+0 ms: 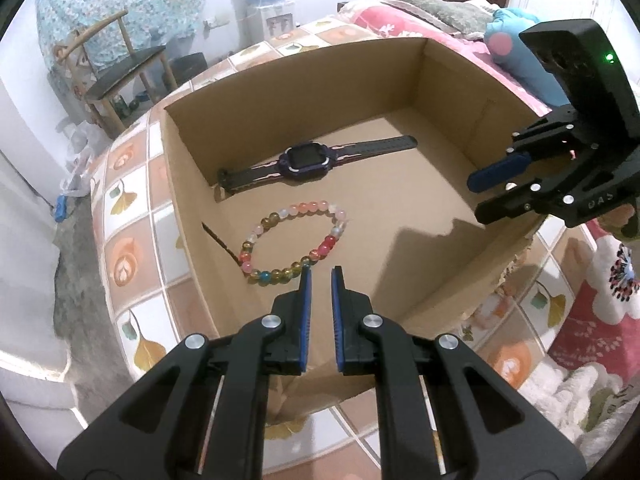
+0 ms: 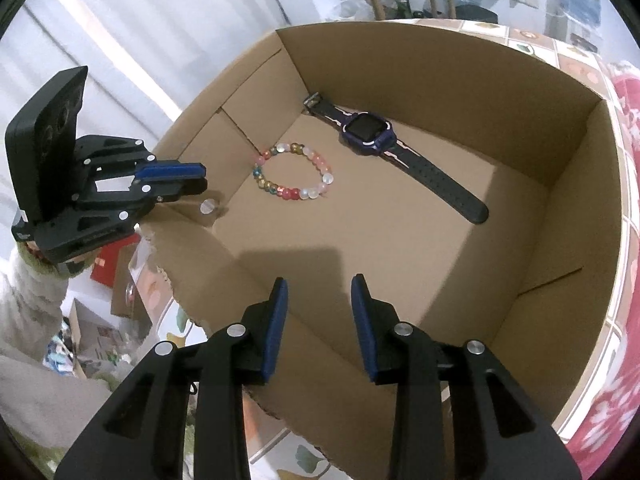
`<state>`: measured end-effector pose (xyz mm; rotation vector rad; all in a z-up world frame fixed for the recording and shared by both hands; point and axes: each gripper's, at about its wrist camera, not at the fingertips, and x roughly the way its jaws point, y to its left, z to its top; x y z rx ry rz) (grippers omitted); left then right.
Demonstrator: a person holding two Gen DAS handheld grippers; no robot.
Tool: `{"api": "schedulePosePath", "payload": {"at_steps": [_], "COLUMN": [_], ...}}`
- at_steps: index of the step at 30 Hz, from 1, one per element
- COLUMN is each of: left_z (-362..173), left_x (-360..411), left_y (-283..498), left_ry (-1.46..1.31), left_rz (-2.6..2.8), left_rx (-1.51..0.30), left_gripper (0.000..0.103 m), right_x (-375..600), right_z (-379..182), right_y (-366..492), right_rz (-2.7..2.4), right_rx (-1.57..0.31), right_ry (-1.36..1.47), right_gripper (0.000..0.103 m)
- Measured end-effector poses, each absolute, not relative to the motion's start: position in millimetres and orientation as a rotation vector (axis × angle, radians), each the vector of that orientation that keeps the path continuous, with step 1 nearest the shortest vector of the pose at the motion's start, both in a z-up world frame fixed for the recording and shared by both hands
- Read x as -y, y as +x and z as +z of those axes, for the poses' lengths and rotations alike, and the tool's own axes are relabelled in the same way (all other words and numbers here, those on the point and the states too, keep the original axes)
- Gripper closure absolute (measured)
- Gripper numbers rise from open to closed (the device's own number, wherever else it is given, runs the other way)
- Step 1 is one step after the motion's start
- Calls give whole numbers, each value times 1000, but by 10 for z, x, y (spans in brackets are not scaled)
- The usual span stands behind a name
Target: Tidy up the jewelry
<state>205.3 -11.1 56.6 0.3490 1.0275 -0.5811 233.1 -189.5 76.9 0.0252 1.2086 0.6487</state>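
I have a large open cardboard box [image 1: 448, 92] spread under both tools, its tall walls ringing a mostly bare floor, with free room ahead of my right gripper [image 2: 319, 292]. That gripper hangs over the near wall, fingers parted with nothing between them. My left gripper [image 1: 321, 276] sits above the box's opposite rim, its pads nearly pressed together and empty. Beyond the left fingertips, flat on the box floor, lies a dark purple watch [image 1: 310, 157] with its strap stretched out. Just in front of those tips rests the beaded bracelet [image 1: 294, 236], a closed ring of pink, red, amber and clear beads.
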Motion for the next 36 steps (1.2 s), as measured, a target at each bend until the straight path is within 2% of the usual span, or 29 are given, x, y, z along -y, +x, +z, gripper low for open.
{"api": "schedulePosePath", "payload": {"at_steps": [11, 14, 16, 19, 22, 27, 33, 35, 36], "left_z": [599, 655, 744, 893, 951, 797, 313, 168, 119], "left_x": [38, -26, -48, -57, -100, -81, 338, 501, 548], "left_y": [1867, 1827, 1699, 1409, 1061, 637, 532, 579, 604], "left_ry": [270, 231, 240, 262, 246, 157, 123, 153, 164], "left_rz": [-608, -602, -581, -589, -623, -747, -825, -810, -802], "left_rx": [-1030, -978, -884, -738, -642, -646, -784, -810, -827], "left_gripper": [94, 82, 61, 47, 40, 39, 40, 48, 56], "right_x": [1884, 1928, 1988, 2175, 2393, 2627, 2533, 2490, 2460], "right_z": [757, 790, 876, 1083, 1244, 1182, 666, 514, 445], "right_y": [2321, 2334, 2279, 2085, 1766, 1141, 891, 929, 969], "right_rz": [680, 652, 630, 576, 516, 425, 389, 377, 382], "right_rx": [-1176, -1127, -1069, -950, -844, -760, -862, -892, -909], "right_ry": [-51, -56, -40, 44, 126, 244, 340, 357, 361], "right_gripper": [65, 65, 64, 54, 53, 53, 53, 53, 57]}}
